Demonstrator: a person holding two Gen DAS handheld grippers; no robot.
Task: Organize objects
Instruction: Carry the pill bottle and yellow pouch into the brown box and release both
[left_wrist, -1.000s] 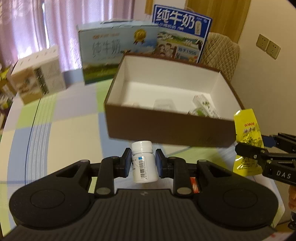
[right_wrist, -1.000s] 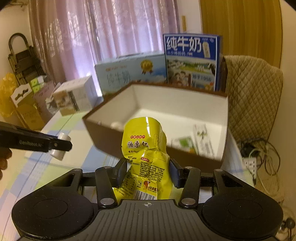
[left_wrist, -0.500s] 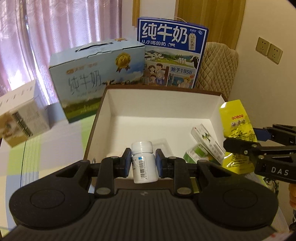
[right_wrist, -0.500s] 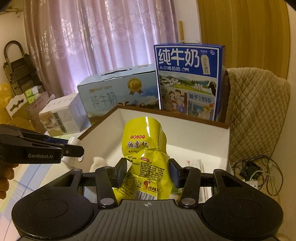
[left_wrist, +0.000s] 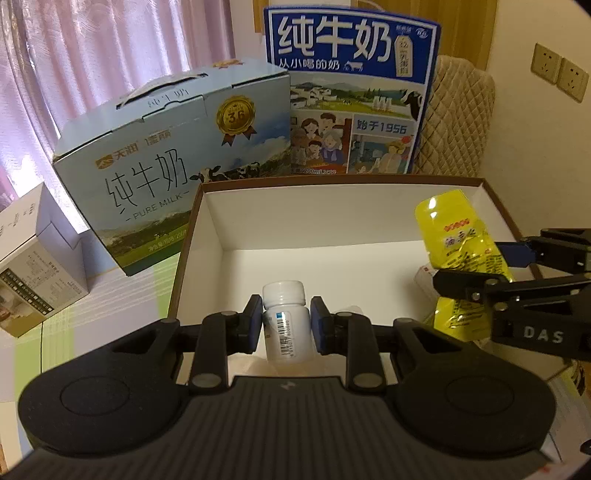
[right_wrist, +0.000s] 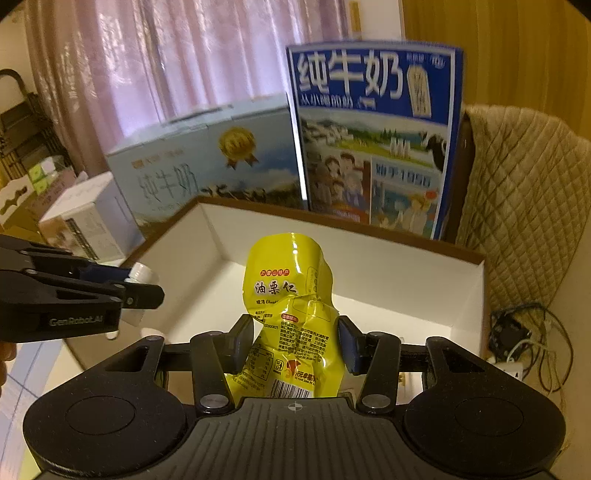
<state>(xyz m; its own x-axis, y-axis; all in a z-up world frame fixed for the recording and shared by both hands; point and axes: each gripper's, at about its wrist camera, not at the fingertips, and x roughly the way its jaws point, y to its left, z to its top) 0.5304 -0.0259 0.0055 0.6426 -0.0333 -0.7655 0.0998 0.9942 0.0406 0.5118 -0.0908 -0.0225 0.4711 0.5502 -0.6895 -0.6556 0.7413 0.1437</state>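
Note:
My left gripper (left_wrist: 286, 325) is shut on a white pill bottle (left_wrist: 285, 323) with a barcode label, held upright over the near part of the brown box (left_wrist: 332, 181) with a white inside. My right gripper (right_wrist: 295, 343) is shut on a yellow snack packet (right_wrist: 291, 314), held over the same box (right_wrist: 369, 232). In the left wrist view the packet (left_wrist: 458, 251) and right gripper (left_wrist: 517, 280) are at the right, over the box's right side. In the right wrist view the left gripper (right_wrist: 144, 291) enters from the left with the bottle's cap (right_wrist: 142, 271) showing.
A light blue milk carton (left_wrist: 166, 173) and a dark blue milk carton (left_wrist: 351, 103) stand behind the box. A small white carton (left_wrist: 33, 258) sits at the left on the checked tablecloth. A quilted chair back (right_wrist: 524, 206) and cables (right_wrist: 517, 343) are at the right.
Both grippers have moved forward with their loads, from in front of the box to over its inside. The milk cartons behind look closer.

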